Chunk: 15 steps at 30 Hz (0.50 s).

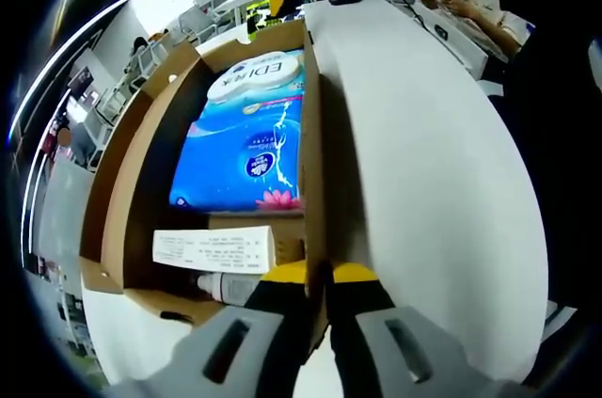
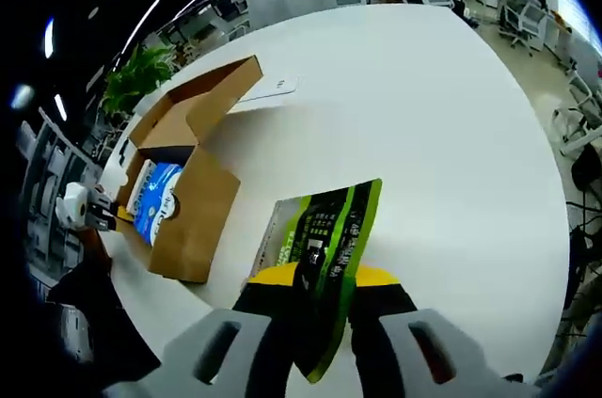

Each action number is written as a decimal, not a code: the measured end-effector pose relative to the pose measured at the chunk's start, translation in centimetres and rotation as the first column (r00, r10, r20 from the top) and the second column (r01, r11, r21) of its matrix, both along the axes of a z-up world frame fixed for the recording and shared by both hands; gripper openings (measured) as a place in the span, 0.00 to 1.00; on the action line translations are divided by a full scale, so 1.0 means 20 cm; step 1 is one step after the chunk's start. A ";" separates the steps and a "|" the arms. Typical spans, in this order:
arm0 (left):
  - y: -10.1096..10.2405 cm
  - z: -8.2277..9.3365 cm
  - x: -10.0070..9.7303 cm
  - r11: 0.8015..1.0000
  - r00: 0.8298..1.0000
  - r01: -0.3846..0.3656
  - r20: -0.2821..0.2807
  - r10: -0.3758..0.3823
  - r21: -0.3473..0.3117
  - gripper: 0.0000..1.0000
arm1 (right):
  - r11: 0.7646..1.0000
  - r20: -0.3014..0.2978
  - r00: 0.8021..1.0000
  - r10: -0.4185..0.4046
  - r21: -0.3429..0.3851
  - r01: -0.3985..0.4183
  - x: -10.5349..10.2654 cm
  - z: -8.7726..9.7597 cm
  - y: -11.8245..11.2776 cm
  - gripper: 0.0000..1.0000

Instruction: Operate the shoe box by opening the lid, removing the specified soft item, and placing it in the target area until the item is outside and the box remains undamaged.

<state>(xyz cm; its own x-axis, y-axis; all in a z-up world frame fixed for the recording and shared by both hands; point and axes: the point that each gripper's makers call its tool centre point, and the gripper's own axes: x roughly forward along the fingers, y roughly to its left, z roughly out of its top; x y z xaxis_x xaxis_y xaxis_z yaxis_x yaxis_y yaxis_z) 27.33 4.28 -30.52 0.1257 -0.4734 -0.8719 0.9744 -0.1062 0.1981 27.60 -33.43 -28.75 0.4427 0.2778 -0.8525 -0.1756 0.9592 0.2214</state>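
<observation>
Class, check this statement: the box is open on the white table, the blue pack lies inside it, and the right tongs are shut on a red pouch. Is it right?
Not quite. The pouch in the right tongs is green and black, not red, as the right gripper view shows. The rest holds: the box is open on the white table with the blue pack inside.

A: From where does the left gripper view look?
B: From right at the cardboard box [image 1: 141, 182], along its side wall and down into it, very close, with the white worktop [image 1: 423, 163] running off to the right.

A: And the right gripper view?
B: From farther back, above the worktop [image 2: 423, 106], looking across it toward office desks; the box [image 2: 193, 182] sits left of centre, well apart.

A: What do the 2 views share?
B: The box and the worktop.
</observation>
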 end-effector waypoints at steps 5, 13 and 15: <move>0.00 0.00 0.00 1.000 1.000 -0.001 0.000 0.001 0.000 0.05 | 0.999 0.027 1.000 -0.001 -0.042 0.002 0.02 0.00 -0.04 0.21; -0.01 0.00 0.00 1.000 1.000 -0.002 -0.001 0.002 0.000 0.05 | 0.997 0.073 0.997 0.006 -0.079 0.000 0.03 0.03 -0.04 0.20; -0.01 0.00 0.00 1.000 1.000 -0.002 -0.001 0.002 0.000 0.05 | 0.995 0.106 0.994 -0.001 -0.095 0.011 0.05 0.06 -0.04 0.20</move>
